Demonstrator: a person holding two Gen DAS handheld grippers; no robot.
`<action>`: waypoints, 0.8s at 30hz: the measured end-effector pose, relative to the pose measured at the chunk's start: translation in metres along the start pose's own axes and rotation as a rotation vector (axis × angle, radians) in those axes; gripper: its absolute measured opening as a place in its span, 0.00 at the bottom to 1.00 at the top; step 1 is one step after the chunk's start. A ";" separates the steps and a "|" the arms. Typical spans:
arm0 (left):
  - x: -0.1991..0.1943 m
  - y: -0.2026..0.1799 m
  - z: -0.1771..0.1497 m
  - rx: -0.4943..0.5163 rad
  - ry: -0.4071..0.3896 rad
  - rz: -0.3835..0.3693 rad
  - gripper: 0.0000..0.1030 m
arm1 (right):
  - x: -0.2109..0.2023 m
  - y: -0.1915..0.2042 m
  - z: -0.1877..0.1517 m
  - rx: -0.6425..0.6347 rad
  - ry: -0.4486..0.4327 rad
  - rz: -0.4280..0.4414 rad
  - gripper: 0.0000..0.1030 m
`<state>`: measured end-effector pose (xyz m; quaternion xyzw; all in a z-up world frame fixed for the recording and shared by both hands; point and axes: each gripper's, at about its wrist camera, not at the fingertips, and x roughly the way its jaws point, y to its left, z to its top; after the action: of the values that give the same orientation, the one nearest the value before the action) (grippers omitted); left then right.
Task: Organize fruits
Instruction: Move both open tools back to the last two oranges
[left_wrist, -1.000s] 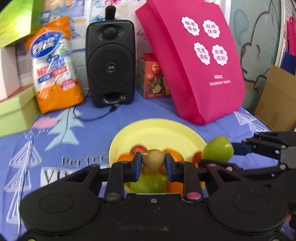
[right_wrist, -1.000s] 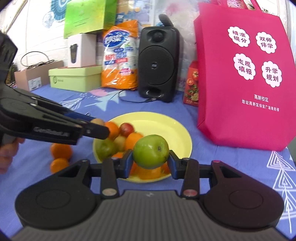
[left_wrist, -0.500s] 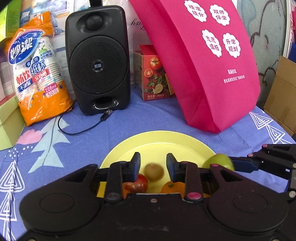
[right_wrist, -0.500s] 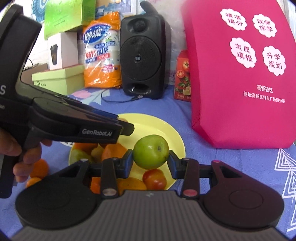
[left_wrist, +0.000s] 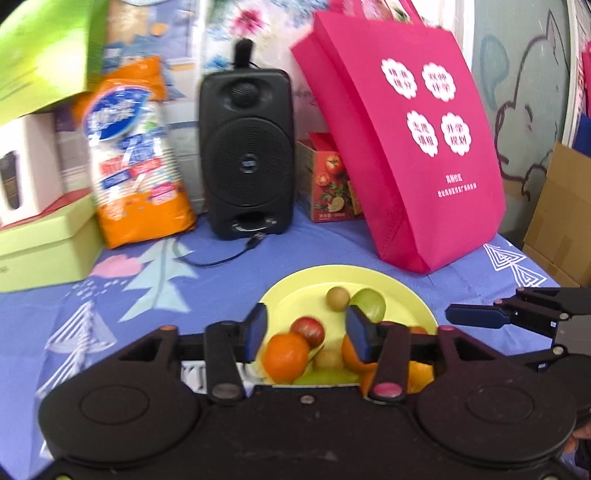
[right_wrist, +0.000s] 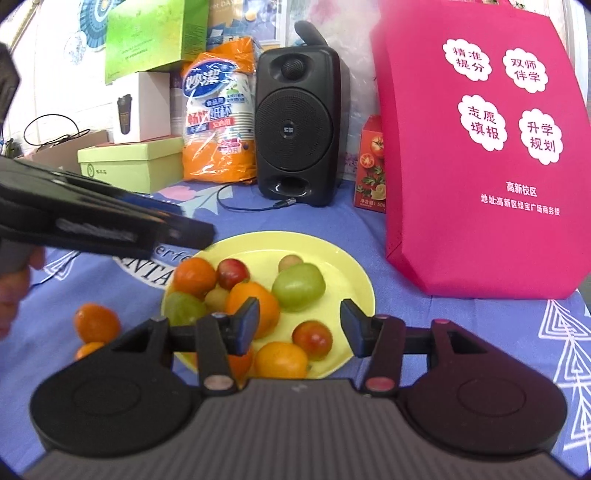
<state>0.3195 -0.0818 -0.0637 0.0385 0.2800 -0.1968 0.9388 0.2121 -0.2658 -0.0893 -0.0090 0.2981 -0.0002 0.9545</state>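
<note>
— Fingers on both grippers are spreading right now, aren't they? Anything between them?

— Nothing gripped. The left gripper (left_wrist: 306, 332) is opening with no fruit pinched; a second ago it was clamping the small brown fruit (left_wrist: 337, 297), which is now lying at the far side of the yellow plate (left_wrist: 421, 306). The right gripper (right_wrist: 298, 326) is opening too — the green apple (right_wrist: 298, 286) it was squeezing a second ago is now sitting on the plate, ahead of its fingers and clear of them.

— What else is the plate carrying?

— In the right wrist view: an orange (right_wrist: 194, 275) and a red fruit (right_wrist: 232, 273) towards the back left, a second green fruit (right_wrist: 184, 308) at the left rim, another orange (right_wrist: 255, 302) in the middle, plus a red one (right_wrist: 312, 339) and an orange one (right_wrist: 280, 360) at the near edge. Two more oranges (right_wrist: 96, 323) are lying off the plate on the blue surface (right_wrist: 480, 332), to its left.

— Room for moving?

— The plate's far right portion is showing bare yellow. Behind it are standing a black speaker (right_wrist: 297, 129) and a pink bag (right_wrist: 487, 155), the bag near the plate's right rim. The left gripper's body is reaching in over the plate's left edge.
</note>
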 end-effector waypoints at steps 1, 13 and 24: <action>-0.009 0.003 -0.003 -0.009 -0.005 0.006 0.48 | -0.005 0.002 -0.003 0.000 -0.001 0.006 0.47; -0.078 0.043 -0.060 -0.055 0.040 0.132 0.48 | -0.041 0.058 -0.039 -0.096 0.046 0.130 0.53; -0.065 0.048 -0.108 -0.074 0.140 0.095 0.48 | -0.026 0.119 -0.036 -0.219 0.073 0.229 0.52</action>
<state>0.2331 0.0043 -0.1208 0.0307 0.3500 -0.1383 0.9260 0.1696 -0.1472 -0.1061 -0.0787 0.3300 0.1408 0.9301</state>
